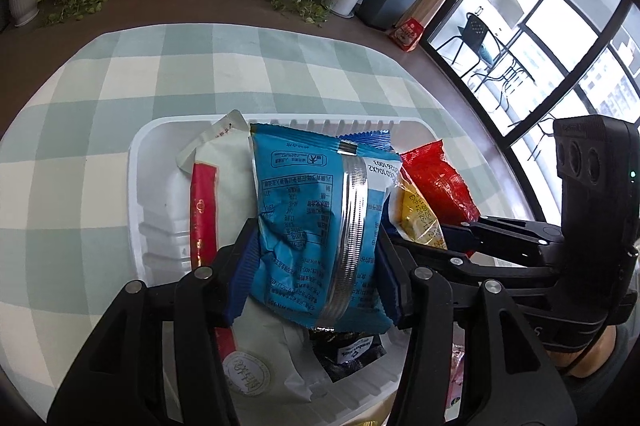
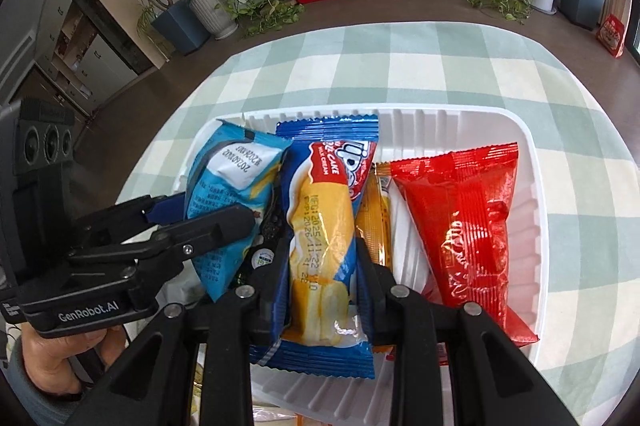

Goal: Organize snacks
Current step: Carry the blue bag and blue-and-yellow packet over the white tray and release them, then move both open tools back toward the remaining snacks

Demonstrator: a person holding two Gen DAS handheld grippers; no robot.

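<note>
Left gripper (image 1: 316, 258) clamps light-blue snack packet (image 1: 316, 210) over white tray (image 1: 138, 186). Right gripper (image 2: 320, 266) pinches blue-and-yellow cake packet (image 2: 324, 226) mid-tray; red packet (image 2: 464, 222) lies along tray's right edge, on checked tablecloth (image 1: 80, 106).

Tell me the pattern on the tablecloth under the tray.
Pale green and cream checks on the tablecloth; right wrist view shows it best.

tablecloth (image 1: 120, 74): green and white squares
tray (image 2: 532, 210): white
left packet (image 1: 312, 226): light blue, silver stripe
cake packet (image 2: 320, 246): blue, yellow, red
big packet (image 2: 460, 226): red
</note>
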